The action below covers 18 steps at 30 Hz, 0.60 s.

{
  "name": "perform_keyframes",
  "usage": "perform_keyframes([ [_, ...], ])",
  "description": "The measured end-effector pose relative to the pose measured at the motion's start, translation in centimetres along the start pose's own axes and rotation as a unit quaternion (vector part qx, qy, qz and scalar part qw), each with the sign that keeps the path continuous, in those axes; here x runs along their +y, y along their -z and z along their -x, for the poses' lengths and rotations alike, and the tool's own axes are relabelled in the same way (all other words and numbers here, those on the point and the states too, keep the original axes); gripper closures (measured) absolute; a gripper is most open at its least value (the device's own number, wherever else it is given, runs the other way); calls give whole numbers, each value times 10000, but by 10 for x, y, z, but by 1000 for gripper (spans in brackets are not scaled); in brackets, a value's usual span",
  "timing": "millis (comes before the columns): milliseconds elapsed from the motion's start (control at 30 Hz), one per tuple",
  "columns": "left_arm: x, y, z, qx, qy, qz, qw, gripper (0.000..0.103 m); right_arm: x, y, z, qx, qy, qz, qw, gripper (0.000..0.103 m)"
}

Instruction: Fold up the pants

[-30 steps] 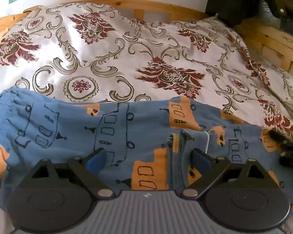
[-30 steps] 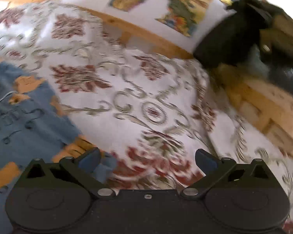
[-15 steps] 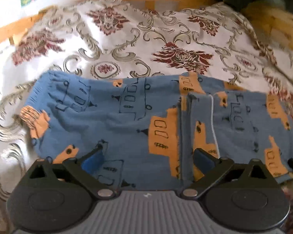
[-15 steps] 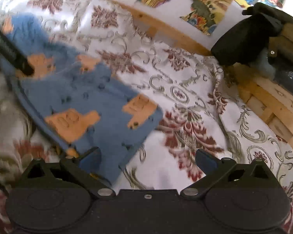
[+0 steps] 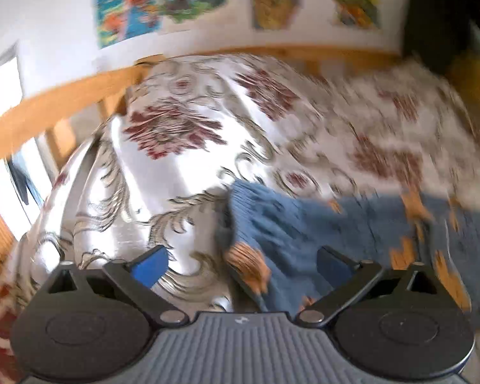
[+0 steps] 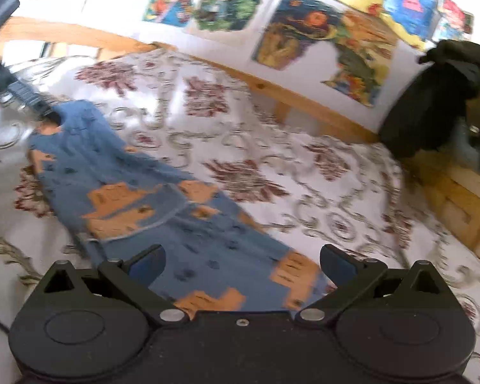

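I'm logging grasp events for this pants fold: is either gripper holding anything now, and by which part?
Nothing is held. The left gripper and right gripper are both open above the blue pants.

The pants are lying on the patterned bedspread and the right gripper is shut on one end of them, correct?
Not quite. The pants do lie on the bedspread, but the right gripper is open, gripping nothing; the right wrist view shows its fingers apart above the cloth.

The left gripper (image 5: 240, 264) hangs over the waistband end of the pants (image 5: 352, 224) with its jaws spread wide and nothing between them. The right gripper (image 6: 241, 264), likewise wide and empty, hovers over the pants' opposite end.
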<state>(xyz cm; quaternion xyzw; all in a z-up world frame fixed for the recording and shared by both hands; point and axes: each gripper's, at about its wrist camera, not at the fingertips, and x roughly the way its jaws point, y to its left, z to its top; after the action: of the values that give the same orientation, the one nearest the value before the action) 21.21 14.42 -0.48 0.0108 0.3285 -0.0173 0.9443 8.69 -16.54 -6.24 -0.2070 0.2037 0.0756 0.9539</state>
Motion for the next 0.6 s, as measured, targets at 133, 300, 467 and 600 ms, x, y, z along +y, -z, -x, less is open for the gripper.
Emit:
perform_keyframes([
  [133,13,-14,-23,-146,587,519,9968,22,18,-3,-5,63,-172,141,9997,1],
  [300,24,-16,-37,64,778,766,9940,22,24,-11,-16,-11,-184,263,9995,1],
  [467,37,-14,-42,151,956,1180,9883,16,33,-7,-42,308,-201,329,9988,1],
  [600,32,-12,-42,164,957,1063,9896,13,33,1,-49,445,-244,107,9987,1],
])
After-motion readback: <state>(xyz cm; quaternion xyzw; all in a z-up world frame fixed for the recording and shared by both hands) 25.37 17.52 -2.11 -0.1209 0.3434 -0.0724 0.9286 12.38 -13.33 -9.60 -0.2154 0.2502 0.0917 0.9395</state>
